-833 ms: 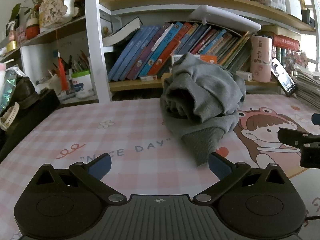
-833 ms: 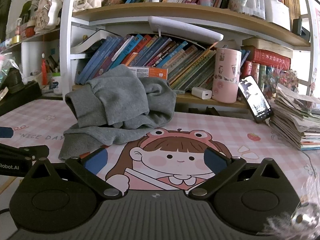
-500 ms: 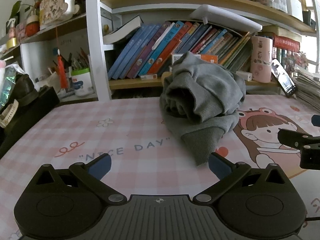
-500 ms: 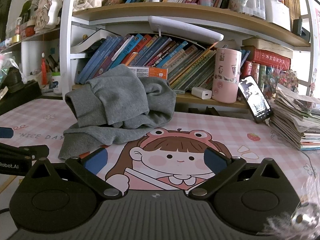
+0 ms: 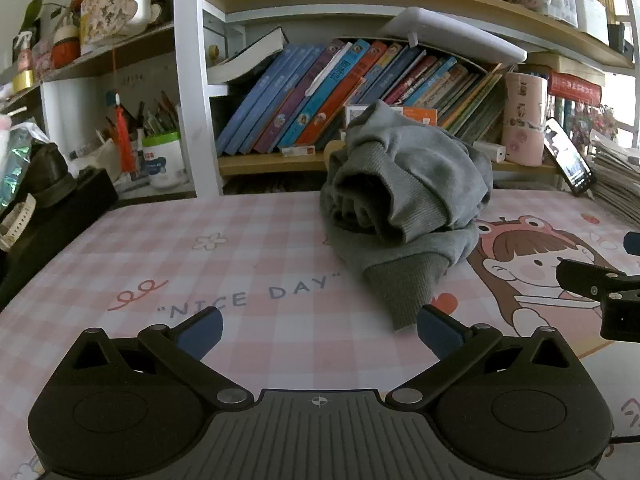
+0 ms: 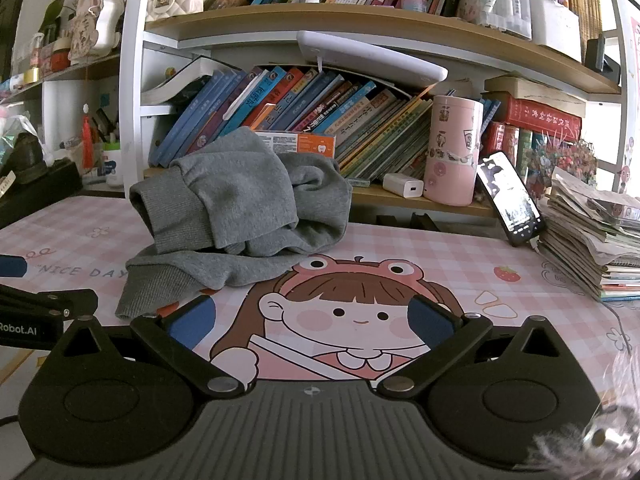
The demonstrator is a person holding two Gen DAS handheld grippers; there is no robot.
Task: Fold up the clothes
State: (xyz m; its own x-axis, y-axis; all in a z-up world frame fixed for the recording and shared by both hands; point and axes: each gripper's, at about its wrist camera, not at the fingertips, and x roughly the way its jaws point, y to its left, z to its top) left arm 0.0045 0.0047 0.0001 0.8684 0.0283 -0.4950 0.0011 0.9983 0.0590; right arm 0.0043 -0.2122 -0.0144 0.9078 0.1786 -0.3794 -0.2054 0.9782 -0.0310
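Note:
A crumpled grey sweatshirt (image 5: 404, 204) lies in a heap on the pink checked desk mat (image 5: 200, 264), with one ribbed cuff (image 5: 402, 292) stretching toward me. My left gripper (image 5: 320, 330) hovers open over the mat just short of that cuff, nothing between its blue pads. In the right wrist view the same grey sweatshirt (image 6: 240, 208) sits ahead and to the left. My right gripper (image 6: 312, 320) stands open above the cartoon girl print, apart from the cloth. Each gripper's fingers show at the edge of the other's view.
A bookshelf (image 6: 360, 24) packed with books rises behind the mat. A pink cup (image 6: 454, 152), a white charger (image 6: 404, 188), a leaning phone (image 6: 510, 208) and a stack of papers (image 6: 592, 240) stand at the right. A black bag (image 5: 44, 216) lies at the left edge.
The left wrist view has shifted very slightly; the sweatshirt and both grippers stay as they were.

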